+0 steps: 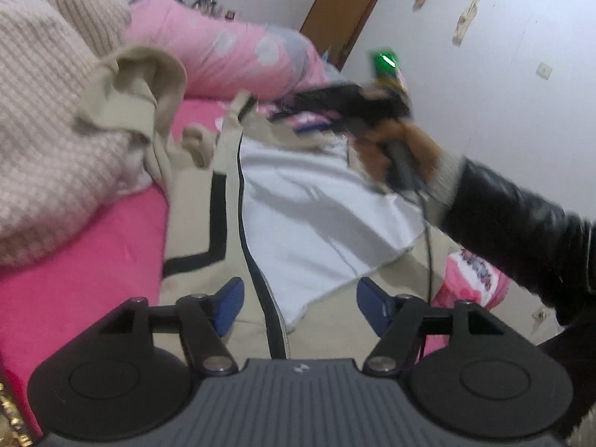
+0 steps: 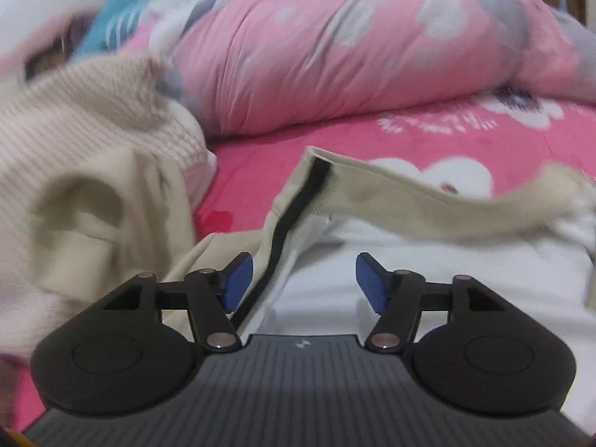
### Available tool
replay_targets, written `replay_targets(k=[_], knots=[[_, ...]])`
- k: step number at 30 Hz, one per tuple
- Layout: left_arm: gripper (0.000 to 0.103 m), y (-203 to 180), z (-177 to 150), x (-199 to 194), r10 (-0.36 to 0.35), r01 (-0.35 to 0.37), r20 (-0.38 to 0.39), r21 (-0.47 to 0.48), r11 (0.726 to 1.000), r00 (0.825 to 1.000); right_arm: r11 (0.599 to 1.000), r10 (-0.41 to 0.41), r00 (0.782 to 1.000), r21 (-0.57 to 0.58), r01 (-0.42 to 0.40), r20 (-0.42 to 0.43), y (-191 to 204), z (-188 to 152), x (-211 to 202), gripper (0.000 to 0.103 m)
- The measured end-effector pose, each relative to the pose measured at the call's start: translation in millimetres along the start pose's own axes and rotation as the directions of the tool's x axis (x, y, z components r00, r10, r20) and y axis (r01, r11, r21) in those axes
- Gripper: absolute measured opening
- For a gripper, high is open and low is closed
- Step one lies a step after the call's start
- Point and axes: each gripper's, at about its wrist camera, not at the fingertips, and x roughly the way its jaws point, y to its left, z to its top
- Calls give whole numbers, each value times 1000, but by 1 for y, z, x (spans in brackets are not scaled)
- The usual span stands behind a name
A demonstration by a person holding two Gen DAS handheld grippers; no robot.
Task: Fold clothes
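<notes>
Across the pink bed (image 2: 260, 156), a beige zip jacket (image 1: 201, 223) lies opened flat, its white lining (image 2: 428, 272) showing. Both my left gripper (image 1: 296, 307) and right gripper (image 2: 303, 281) hang wide and empty above it. It looks soft, light and floppy, so I would pinch its zipper edge (image 2: 283, 231) or collar.

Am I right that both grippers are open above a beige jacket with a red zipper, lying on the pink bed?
Not quite: the beige jacket's zipper is black, as the right wrist view shows. Both the left gripper and right gripper are open above it on the pink bed.
</notes>
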Motion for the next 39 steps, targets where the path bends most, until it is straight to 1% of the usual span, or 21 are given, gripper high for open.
replay_targets(k=[2, 4, 6, 7, 10, 12, 14, 15, 18, 20, 23, 24, 26, 27, 28, 30, 32, 34, 35, 37, 39], knots=[[73, 1, -3, -9, 19, -19, 15, 4, 1000, 1000, 993, 86, 996, 86, -84, -19, -4, -20, -24, 62], [74, 4, -7, -15, 53, -53, 15, -7, 999, 998, 964, 191, 980, 198, -176, -59, -3, -47, -40, 62], [74, 10, -8, -19, 117, -117, 1, -36, 993, 993, 926, 287, 952, 284, -247, -107, 4, -78, -45, 62], [74, 14, -9, -20, 156, -156, -9, -54, 986, 988, 903, 335, 934, 327, -279, -128, 8, -94, -47, 62], [72, 26, -12, -23, 271, -274, -47, -111, 955, 962, 846, 449, 878, 396, -357, -166, 28, -135, -51, 60], [72, 34, -14, -25, 331, -338, -71, -141, 931, 941, 822, 488, 853, 428, -377, -187, 43, -161, -54, 59], [72, 36, -16, -25, 348, -356, -78, -145, 923, 934, 800, 518, 829, 463, -383, -210, 54, -178, -54, 57], [72, 36, -17, -25, 352, -360, -80, -145, 921, 933, 788, 533, 816, 480, -385, -222, 58, -186, -54, 57], [72, 36, -22, -24, 346, -353, -77, -141, 925, 935, 788, 543, 799, 486, -379, -257, 71, -198, -56, 56], [72, 34, -25, -24, 357, -363, -67, -136, 922, 932, 791, 548, 788, 481, -379, -281, 78, -202, -57, 56], [69, 31, -28, -23, 367, -372, -58, -133, 919, 928, 804, 545, 781, 454, -384, -304, 92, -201, -57, 56], [68, 31, -30, -24, 363, -367, -60, -138, 920, 930, 807, 541, 783, 451, -381, -306, 94, -201, -54, 56], [67, 30, -33, -27, 352, -357, -62, -149, 922, 934, 809, 534, 790, 454, -374, -301, 97, -200, -48, 50], [67, 30, -34, -28, 350, -356, -61, -154, 922, 935, 805, 535, 792, 461, -373, -293, 98, -201, -42, 41], [66, 30, -35, -30, 350, -355, -58, -159, 921, 935, 799, 536, 795, 474, -370, -284, 98, -202, -37, 26], [66, 28, -35, -36, 353, -355, -38, -162, 921, 935, 786, 537, 801, 500, -362, -265, 96, -207, -30, 20], [66, 24, -35, -46, 355, -352, -6, -161, 922, 935, 784, 538, 809, 491, -379, -236, 88, -211, -40, 16], [66, 21, -33, -58, 344, -333, 50, -155, 930, 938, 786, 540, 822, 458, -416, -180, 84, -206, -55, 13], [66, 19, -32, -63, 331, -318, 73, -151, 936, 941, 791, 534, 833, 435, -430, -148, 81, -202, -66, 13], [68, 13, -30, -63, 303, -291, 86, -128, 948, 949, 806, 511, 856, 388, -446, -78, 69, -192, -91, 11], [70, 6, -29, -59, 275, -266, 87, -99, 959, 958, 824, 474, 880, 362, -437, -16, 50, -184, -115, 10]])
